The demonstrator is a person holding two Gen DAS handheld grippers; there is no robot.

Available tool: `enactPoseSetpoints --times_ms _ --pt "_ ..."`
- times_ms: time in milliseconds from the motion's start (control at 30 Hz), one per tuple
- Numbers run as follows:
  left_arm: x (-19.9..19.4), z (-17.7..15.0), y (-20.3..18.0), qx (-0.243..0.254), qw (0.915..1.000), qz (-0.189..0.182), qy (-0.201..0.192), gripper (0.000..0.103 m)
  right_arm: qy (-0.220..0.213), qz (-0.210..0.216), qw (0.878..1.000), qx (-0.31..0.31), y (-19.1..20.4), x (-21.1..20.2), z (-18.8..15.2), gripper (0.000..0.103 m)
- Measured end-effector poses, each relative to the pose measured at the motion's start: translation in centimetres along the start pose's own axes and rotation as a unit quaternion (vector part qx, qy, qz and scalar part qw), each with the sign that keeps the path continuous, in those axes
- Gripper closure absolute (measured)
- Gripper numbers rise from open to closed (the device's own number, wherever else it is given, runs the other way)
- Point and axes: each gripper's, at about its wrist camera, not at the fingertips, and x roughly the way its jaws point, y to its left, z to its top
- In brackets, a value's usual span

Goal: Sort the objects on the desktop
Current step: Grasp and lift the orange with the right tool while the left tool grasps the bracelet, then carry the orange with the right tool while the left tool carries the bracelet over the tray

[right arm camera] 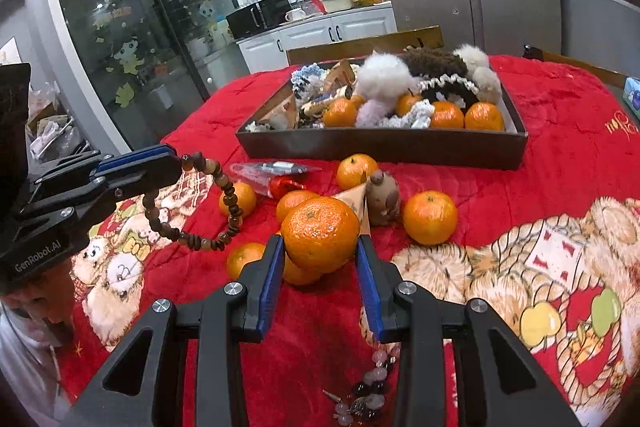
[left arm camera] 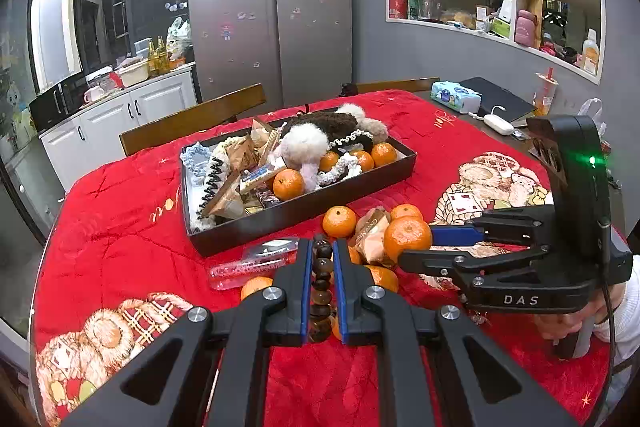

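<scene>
On table: red blanket (left arm camera: 120, 219) | behind: steel fridge (left arm camera: 272, 7), white cabinets (left arm camera: 120, 115)

Two hand-held grippers were in view, the left (left arm camera: 322, 247) and the right (right arm camera: 320, 247). In the dark tray (right arm camera: 380, 147) four tangerines (right arm camera: 484, 117) could be counted. On the red worktop (right arm camera: 560, 155) outside the tray lay seven tangerines (right arm camera: 430, 217), and one more tangerine (right arm camera: 320, 235) sat between the right gripper's fingers. There were two bead strings: one brown wooden bracelet (right arm camera: 224, 195) and one pink-and-dark bracelet (right arm camera: 372, 383). One clear plastic packet (right arm camera: 272, 169), one small brown plush toy (right arm camera: 383, 197) and one tan snack wrapper (left arm camera: 372, 231) lay among the fruit
</scene>
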Motion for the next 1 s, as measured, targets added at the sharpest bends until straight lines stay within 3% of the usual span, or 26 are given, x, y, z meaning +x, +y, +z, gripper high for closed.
enactPoseSetpoints --times_ms 567,1000 --pt "1.9 4.5 1.7 0.003 1.0 0.004 0.002 0.092 0.01 0.006 1.0 -0.012 -0.3 1.6 5.3 0.068" --pt "7.1 8.9 4.4 -0.011 0.9999 -0.001 -0.002 0.092 0.019 0.011 1.0 0.013 -3.4 5.6 8.9 0.068"
